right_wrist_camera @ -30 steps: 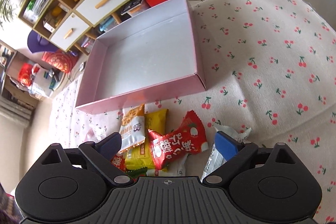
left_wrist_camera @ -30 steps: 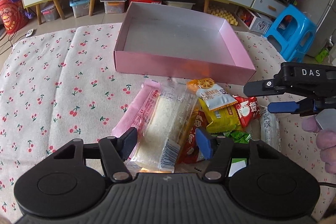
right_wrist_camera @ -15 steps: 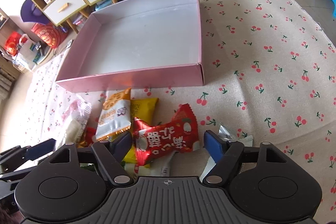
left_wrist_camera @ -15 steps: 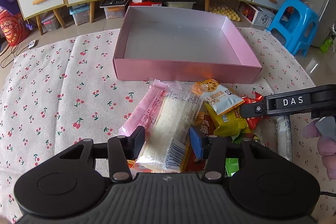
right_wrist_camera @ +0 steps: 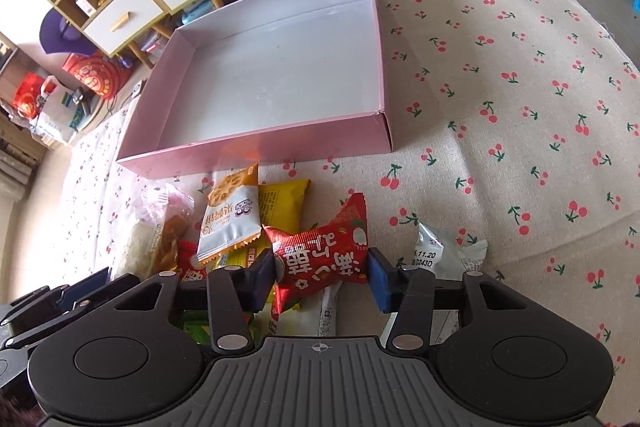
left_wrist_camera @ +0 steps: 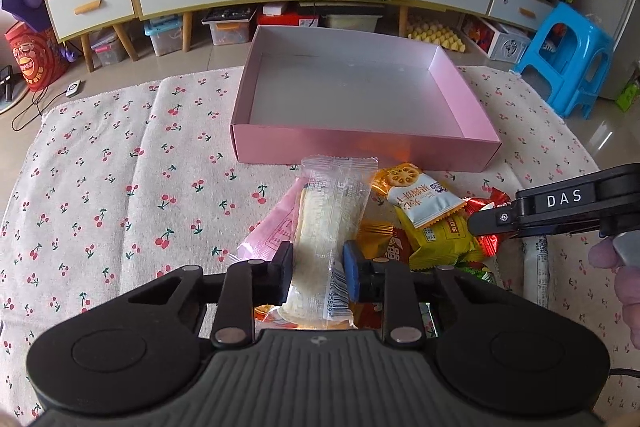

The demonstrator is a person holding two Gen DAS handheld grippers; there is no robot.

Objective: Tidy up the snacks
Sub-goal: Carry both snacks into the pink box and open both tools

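An empty pink box (left_wrist_camera: pixel 360 147) stands on the cherry-print cloth (left_wrist_camera: pixel 120 167), with a heap of snack packets in front of it. My left gripper (left_wrist_camera: pixel 319 269) is shut on a clear-wrapped white rice bar (left_wrist_camera: pixel 332 211), pinched near its barcode end, its far end pointing at the box. My right gripper (right_wrist_camera: pixel 320 275) has its jaws closing on a red packet (right_wrist_camera: pixel 320 251) with white lettering; both pads touch its sides and it bulges between them. The pink box (right_wrist_camera: pixel 260 147) lies just beyond.
Loose in the heap are an orange-and-white packet (right_wrist_camera: pixel 228 223), a yellow packet (right_wrist_camera: pixel 280 199), a silver-white packet (right_wrist_camera: pixel 432 251) and a pink packet (left_wrist_camera: pixel 272 227). A gloved hand (left_wrist_camera: pixel 628 287) shows at the right. A blue stool (left_wrist_camera: pixel 568 55) and cabinets stand behind.
Both grippers' jaws have closed in from wide apart. The left now pinches the clear rice bar, whose far end has lifted. The right now squeezes the red packet.
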